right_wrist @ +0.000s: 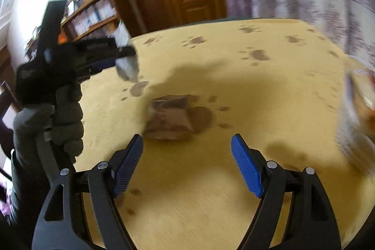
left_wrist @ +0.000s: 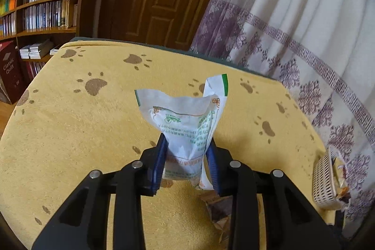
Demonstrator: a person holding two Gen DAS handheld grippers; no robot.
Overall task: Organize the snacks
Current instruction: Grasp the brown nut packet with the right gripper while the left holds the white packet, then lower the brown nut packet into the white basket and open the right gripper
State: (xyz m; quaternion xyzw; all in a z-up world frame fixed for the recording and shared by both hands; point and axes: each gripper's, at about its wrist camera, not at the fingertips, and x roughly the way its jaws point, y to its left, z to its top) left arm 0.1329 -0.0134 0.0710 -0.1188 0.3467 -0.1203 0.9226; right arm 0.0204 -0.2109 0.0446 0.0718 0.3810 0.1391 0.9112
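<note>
The left gripper [left_wrist: 187, 157] clamps a crumpled white plastic snack packet [left_wrist: 187, 125] with green and orange print (upside down) between its blue pads, lifted above the yellow paw-print tablecloth [left_wrist: 82, 132]; its long axis runs away from the camera, green-edged end farthest. The right gripper [right_wrist: 187, 163] hangs wide apart, holding nothing, above the cloth. Just beyond lies a flat brownish packet [right_wrist: 170, 117]. A white perforated basket [left_wrist: 324, 182] sits at the table's right edge.
</note>
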